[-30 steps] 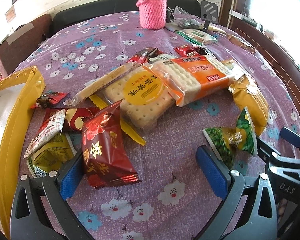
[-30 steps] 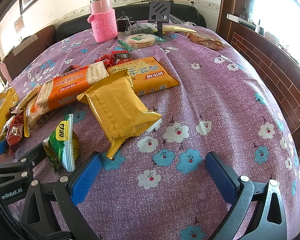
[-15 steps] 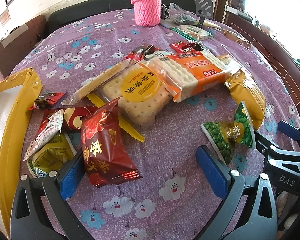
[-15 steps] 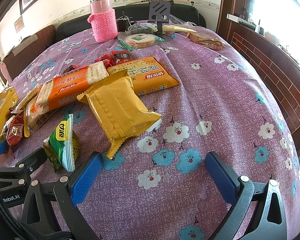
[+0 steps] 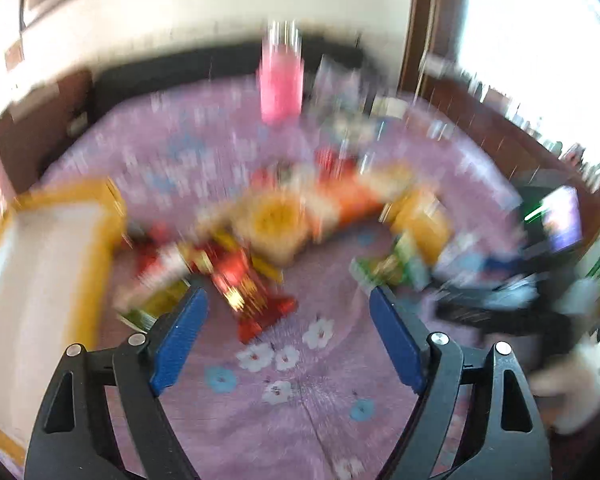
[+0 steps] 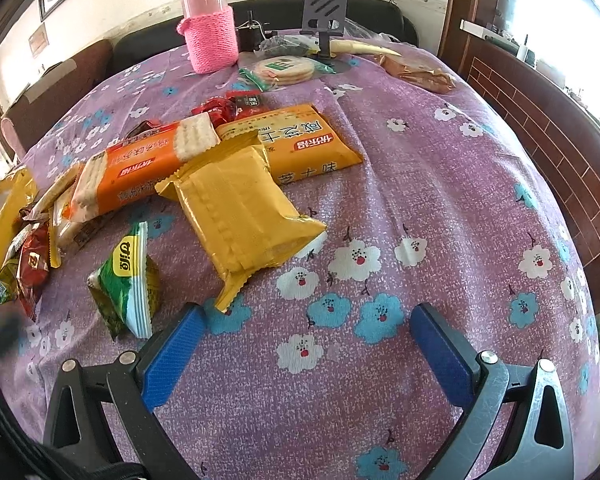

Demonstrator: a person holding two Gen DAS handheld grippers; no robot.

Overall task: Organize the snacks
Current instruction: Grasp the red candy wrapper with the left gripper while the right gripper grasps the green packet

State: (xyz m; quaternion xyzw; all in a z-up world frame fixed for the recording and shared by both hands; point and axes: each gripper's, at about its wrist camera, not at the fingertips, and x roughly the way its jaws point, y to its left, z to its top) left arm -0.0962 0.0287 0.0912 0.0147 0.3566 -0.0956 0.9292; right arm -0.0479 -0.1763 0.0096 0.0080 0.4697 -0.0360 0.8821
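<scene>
Snack packets lie on a purple flowered tablecloth. In the right wrist view a yellow packet [image 6: 236,212] lies in the middle, with an orange cracker pack [image 6: 140,168], a yellow-orange biscuit pack [image 6: 300,144] and a green packet [image 6: 128,280] around it. My right gripper [image 6: 304,320] is open and empty just in front of the yellow packet. The left wrist view is blurred by motion. My left gripper [image 5: 288,304] is open and empty, above the table, with a dark red packet [image 5: 252,288] just ahead of its left finger. A yellow-rimmed box [image 5: 100,216] stands at the left.
A pink knit-covered bottle [image 6: 210,28], a phone stand [image 6: 324,12], a round biscuit pack [image 6: 286,70] and a brown bag [image 6: 420,72] stand at the table's far side. Small red packets [image 6: 28,264] lie at the left. A wooden wall panel [image 6: 560,120] runs along the right.
My left gripper has pulled back and up quickly, so its view is blurred and the snacks look farther away. The right gripper and the packets have not moved.
</scene>
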